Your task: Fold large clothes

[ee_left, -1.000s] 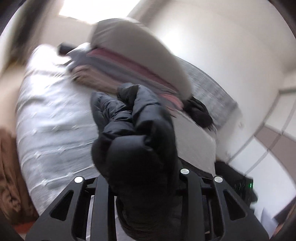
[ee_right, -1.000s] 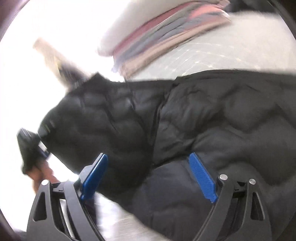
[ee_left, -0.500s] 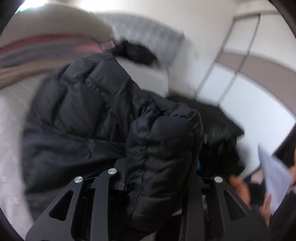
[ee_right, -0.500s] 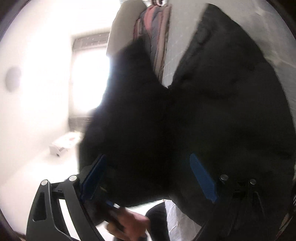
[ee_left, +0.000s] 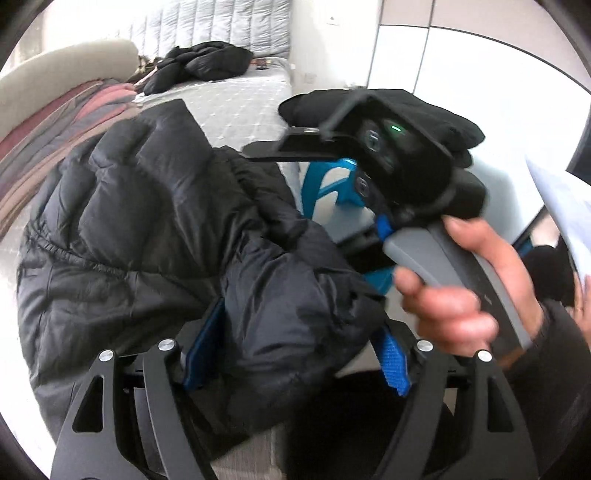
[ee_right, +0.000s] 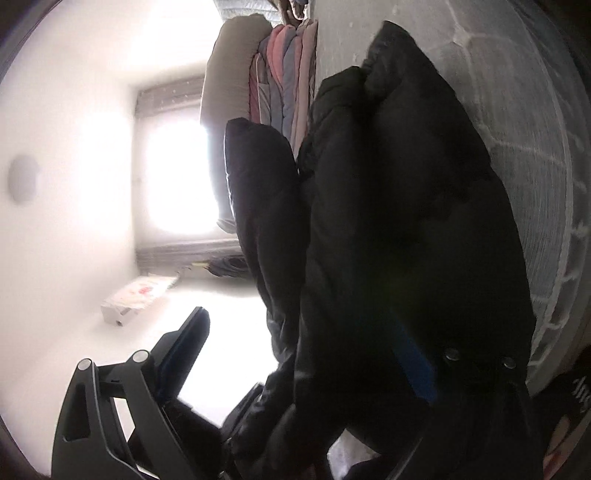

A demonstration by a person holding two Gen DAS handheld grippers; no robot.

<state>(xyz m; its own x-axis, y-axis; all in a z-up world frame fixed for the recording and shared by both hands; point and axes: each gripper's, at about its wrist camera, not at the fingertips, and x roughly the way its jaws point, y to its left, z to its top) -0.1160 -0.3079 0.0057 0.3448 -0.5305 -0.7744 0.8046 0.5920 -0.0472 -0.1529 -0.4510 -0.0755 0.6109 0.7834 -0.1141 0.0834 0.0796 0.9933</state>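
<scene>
A black puffer jacket (ee_left: pixel 147 221) lies bunched on the grey mattress (ee_left: pixel 240 99). My left gripper (ee_left: pixel 297 354) points down at it, jaws opening, with a thick fold of the jacket loose between the blue pads (ee_left: pixel 393 365). A hand (ee_left: pixel 454 295) holds the right gripper's handle just beyond, at the bed's edge. In the right wrist view the jacket (ee_right: pixel 406 203) fills the right half. My right gripper (ee_right: pixel 303 332) is rolled on its side, jaws opening wide; one finger stands free, the other lies against the jacket.
Folded striped blankets (ee_left: pixel 55 122) under a beige pillow sit at the left. Another black garment (ee_left: pixel 207 62) lies by the padded headboard (ee_left: pixel 221 22). White wardrobe doors (ee_left: pixel 461 55) stand at right. A bright window (ee_right: pixel 177 184) and a box (ee_right: pixel 136 299) are across the floor.
My left gripper swung across with the jacket's fold and laid it over the jacket; its jaws have spread off the fold. The right gripper rolled onto its side and stayed wide.
</scene>
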